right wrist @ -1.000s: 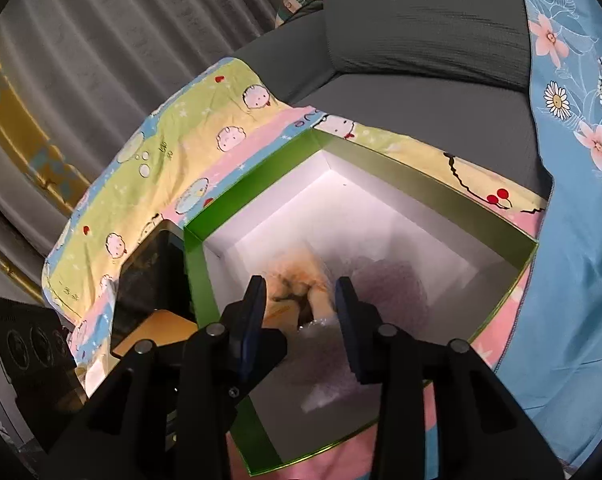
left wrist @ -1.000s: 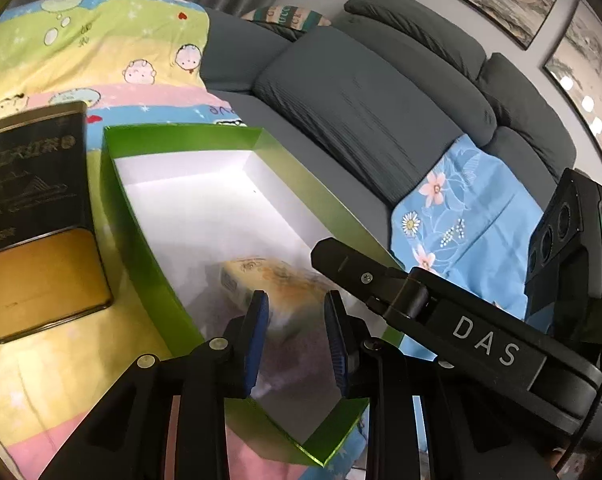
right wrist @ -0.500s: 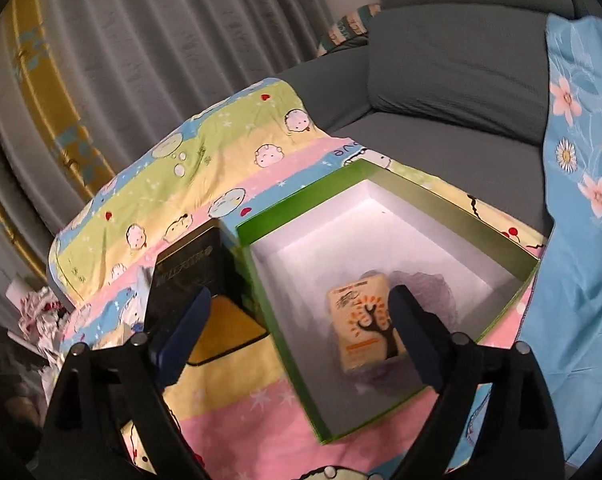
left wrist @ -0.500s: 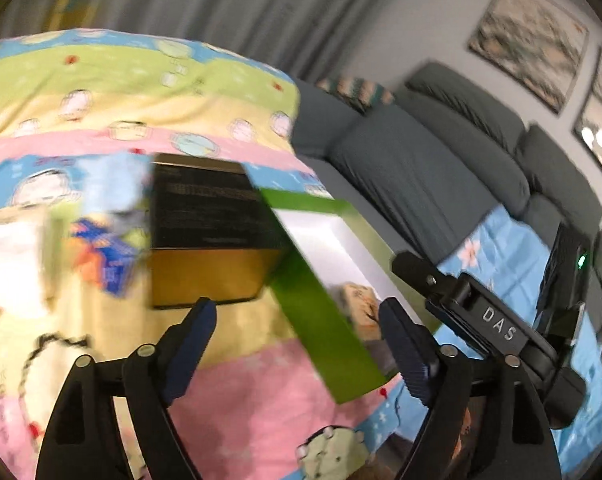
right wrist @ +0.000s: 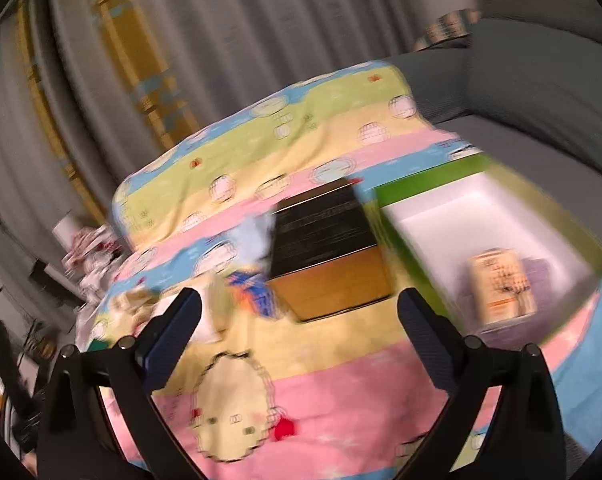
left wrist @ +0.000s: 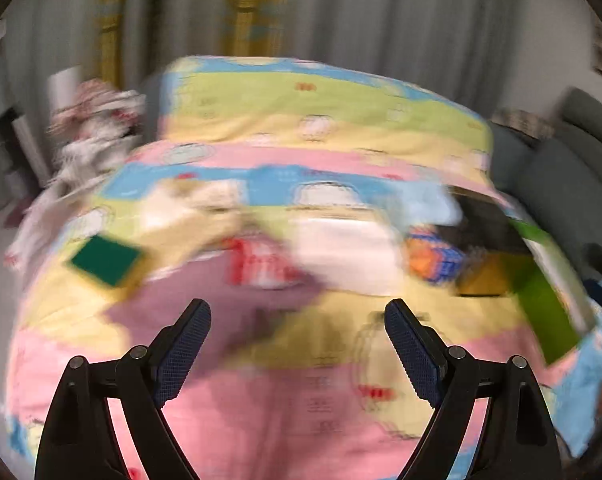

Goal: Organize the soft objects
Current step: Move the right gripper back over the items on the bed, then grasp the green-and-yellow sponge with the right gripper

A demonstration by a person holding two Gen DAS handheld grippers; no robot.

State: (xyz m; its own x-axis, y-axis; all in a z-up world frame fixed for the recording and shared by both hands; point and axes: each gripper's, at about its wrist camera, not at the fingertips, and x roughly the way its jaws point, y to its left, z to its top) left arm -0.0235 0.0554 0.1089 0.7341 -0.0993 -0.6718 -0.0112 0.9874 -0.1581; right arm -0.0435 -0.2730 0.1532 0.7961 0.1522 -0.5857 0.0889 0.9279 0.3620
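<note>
At the far left of the left wrist view a green-and-yellow scouring sponge (left wrist: 108,261) lies flat on the cartoon-print blanket (left wrist: 293,408), apart from the rest, so it looks easy to take from above. To its right sits a loose row of soft items, too blurred to name with certainty: a pale beige lump (left wrist: 189,216), a red-and-white pack (left wrist: 261,264), a white folded cloth or tissue pack (left wrist: 343,256), then an orange-and-blue pack (left wrist: 435,260) with a light blue cloth (left wrist: 433,204) just behind it. They seem to be the stock waiting to be sorted.

The left gripper (left wrist: 297,344) hangs above bare blanket in front of this row, jaws wide and holding nothing, probably set for the next pick.

Further right stands a black-and-gold tin box (right wrist: 329,252), and just beside it the green-walled box (right wrist: 417,188) with a white floor, which I judge to be the collecting place. Inside it a tissue pack with a tree print (right wrist: 501,284) rests near the front wall, next to something pale purple that is too smeared to identify. So at least one soft item is already stowed and several are not.

The right gripper (right wrist: 299,328) is above the blanket, facing the tin box, jaws wide and empty; it is clear of the green box, leaving the opening free.
</note>
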